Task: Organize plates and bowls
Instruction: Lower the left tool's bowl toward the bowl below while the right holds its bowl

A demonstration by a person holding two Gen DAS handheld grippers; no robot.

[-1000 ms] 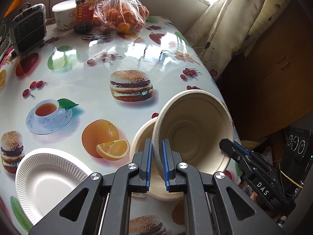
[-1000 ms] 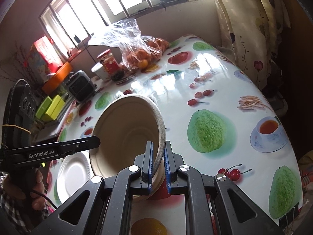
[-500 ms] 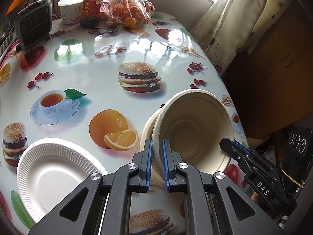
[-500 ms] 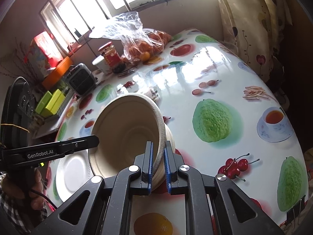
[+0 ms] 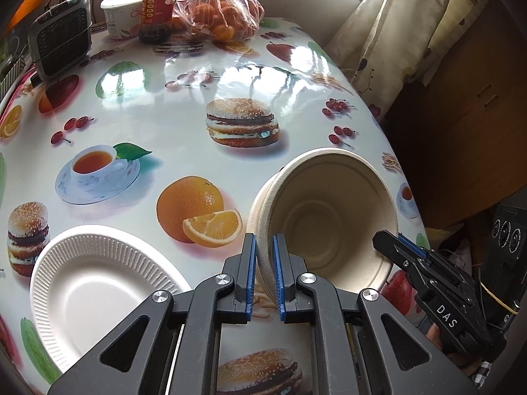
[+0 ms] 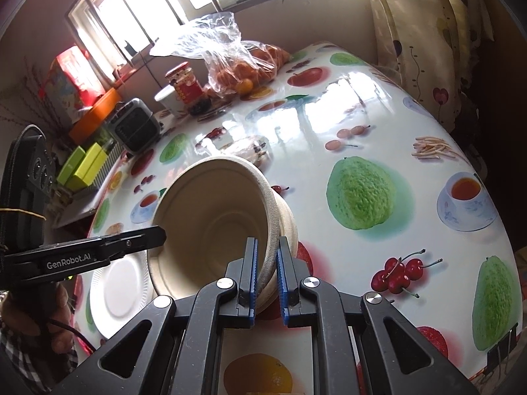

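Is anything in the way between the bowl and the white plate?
Nothing visible is in the way. The bowl, pinched at its rim by the left gripper and the right gripper, is tilted beside the white plate. Between them is only flat tablecloth with a printed orange, not a real one.

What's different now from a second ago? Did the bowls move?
Yes. The top bowl has sunk deeper into the lower bowl, so much less of the lower one shows. Both cameras drew back a little toward the near table edge. Unchanged: the left gripper and right gripper stay clamped on opposite rims, and the plate lies where it was.
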